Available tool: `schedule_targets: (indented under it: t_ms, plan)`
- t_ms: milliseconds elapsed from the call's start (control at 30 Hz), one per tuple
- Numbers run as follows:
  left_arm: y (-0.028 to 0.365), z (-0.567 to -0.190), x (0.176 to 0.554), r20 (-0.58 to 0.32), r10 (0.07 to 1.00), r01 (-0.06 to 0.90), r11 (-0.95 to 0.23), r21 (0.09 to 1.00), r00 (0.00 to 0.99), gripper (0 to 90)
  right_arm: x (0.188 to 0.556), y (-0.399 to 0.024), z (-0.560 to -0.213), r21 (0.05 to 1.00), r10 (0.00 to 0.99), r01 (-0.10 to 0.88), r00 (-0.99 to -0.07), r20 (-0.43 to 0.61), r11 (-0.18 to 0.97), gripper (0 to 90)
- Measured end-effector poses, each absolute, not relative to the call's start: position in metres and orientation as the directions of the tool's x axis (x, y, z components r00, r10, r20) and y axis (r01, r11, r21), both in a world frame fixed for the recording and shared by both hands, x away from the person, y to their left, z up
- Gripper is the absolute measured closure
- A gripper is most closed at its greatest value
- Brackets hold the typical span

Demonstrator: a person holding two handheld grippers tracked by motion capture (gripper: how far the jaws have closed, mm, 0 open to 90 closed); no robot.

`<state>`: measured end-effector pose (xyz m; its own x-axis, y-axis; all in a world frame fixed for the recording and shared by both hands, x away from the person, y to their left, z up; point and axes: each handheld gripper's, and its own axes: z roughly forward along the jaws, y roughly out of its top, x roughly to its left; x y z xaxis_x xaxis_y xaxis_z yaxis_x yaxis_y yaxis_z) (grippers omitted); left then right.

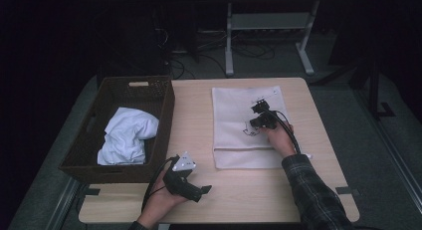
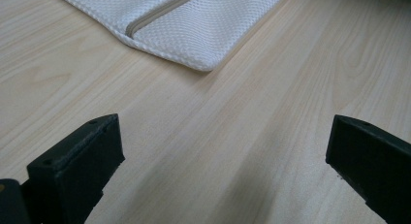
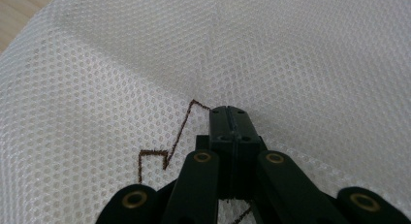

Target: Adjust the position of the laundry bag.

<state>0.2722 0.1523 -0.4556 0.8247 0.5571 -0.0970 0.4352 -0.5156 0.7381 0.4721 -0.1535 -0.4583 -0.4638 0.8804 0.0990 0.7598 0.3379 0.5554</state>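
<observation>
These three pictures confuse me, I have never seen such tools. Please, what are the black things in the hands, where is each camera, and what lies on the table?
A person holds a two-jaw gripper in each hand. The high view looks down on the table; the other two cameras ride on the grippers. The left gripper is open above bare wood near a corner of the white mesh bag. The right gripper is shut, its tips on that bag; whether it pinches the mesh is unclear. A brown basket on the left holds a white cloth.

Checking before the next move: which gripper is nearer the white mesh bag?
Right. The right gripper sits on the white mesh bag, jaws shut against the mesh. The left gripper hovers open over bare table, short of the bag's near corner.
</observation>
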Motion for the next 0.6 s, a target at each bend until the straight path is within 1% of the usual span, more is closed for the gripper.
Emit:
schedule_targets:
  t_ms: [600]
  plan:
    - [0.153, -0.457, 0.272, -0.108, 0.561, 0.445, -0.509, 0.737, 0.821, 0.0, 0.446, -0.159, -0.459, 0.563, 0.878, 0.752, -0.470, 0.093, 0.343, 89.3]
